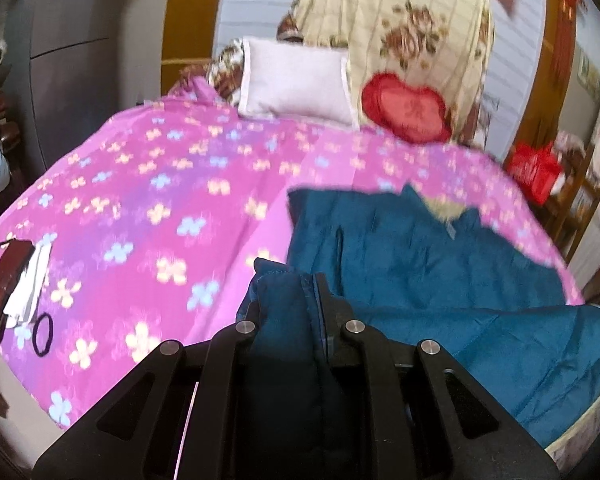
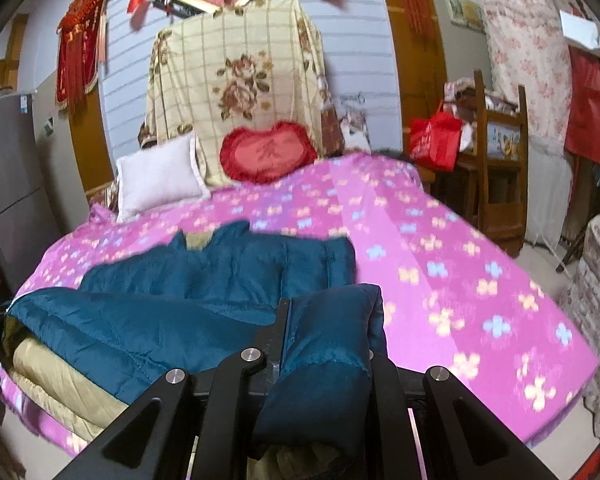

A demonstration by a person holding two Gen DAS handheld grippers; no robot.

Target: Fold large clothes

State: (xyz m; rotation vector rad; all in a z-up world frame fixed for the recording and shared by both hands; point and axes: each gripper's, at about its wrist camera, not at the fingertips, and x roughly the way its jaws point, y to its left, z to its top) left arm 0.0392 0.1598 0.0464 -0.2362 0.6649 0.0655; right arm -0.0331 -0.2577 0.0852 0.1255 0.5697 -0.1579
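A large teal padded jacket [image 1: 420, 256] with a tan lining lies on a pink flowered bedspread [image 1: 140, 200]. My left gripper [image 1: 290, 300] is shut on a bunched fold of the jacket's hem at its left side. In the right wrist view the jacket [image 2: 204, 276] spreads left of centre, its tan lining [image 2: 56, 384] showing at the near edge. My right gripper [image 2: 328, 320] is shut on a thick teal fold at the jacket's right side. Both grips sit at the near edge of the bed [image 2: 480, 280].
A white pillow [image 1: 296, 80], a red heart cushion [image 1: 408, 108] and a floral quilt stack [image 1: 400, 20] sit at the head of the bed. A dark wallet, white cloth [image 1: 28, 284] and hair tie [image 1: 44, 334] lie at the left. Wooden chairs with a red bag [image 2: 436, 140] stand right.
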